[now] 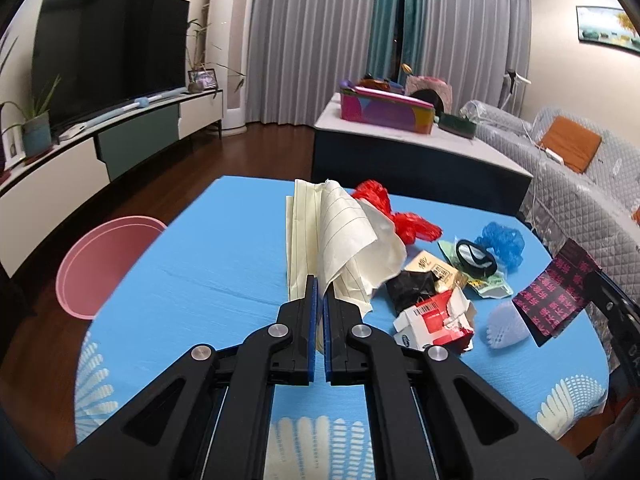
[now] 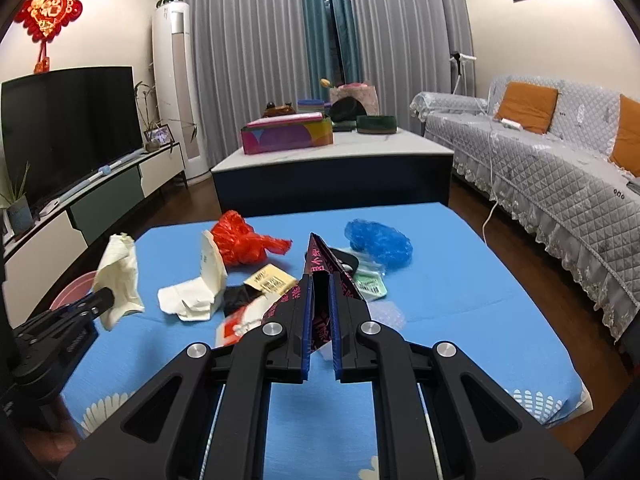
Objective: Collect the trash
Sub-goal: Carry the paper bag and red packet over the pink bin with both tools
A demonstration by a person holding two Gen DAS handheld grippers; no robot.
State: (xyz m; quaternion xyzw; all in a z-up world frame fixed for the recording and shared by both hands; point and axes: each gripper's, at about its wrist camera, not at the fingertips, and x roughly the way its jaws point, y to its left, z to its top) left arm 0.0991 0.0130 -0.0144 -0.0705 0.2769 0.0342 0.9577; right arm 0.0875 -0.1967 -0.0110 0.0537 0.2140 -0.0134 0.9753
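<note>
Cream lined paper (image 1: 344, 236) pinched in the closed left claw (image 1: 320, 284), lifted off the blue bench (image 1: 208, 264); dark wrapper (image 2: 320, 280) with pink characters, unreadable, clamped in the right claw (image 2: 320, 284). Around: red bag (image 2: 240, 244), blue bag (image 2: 380, 242), torn red-and-white carton (image 1: 432, 320) with barcode, pink bin (image 1: 96, 264) at bench's left
</note>
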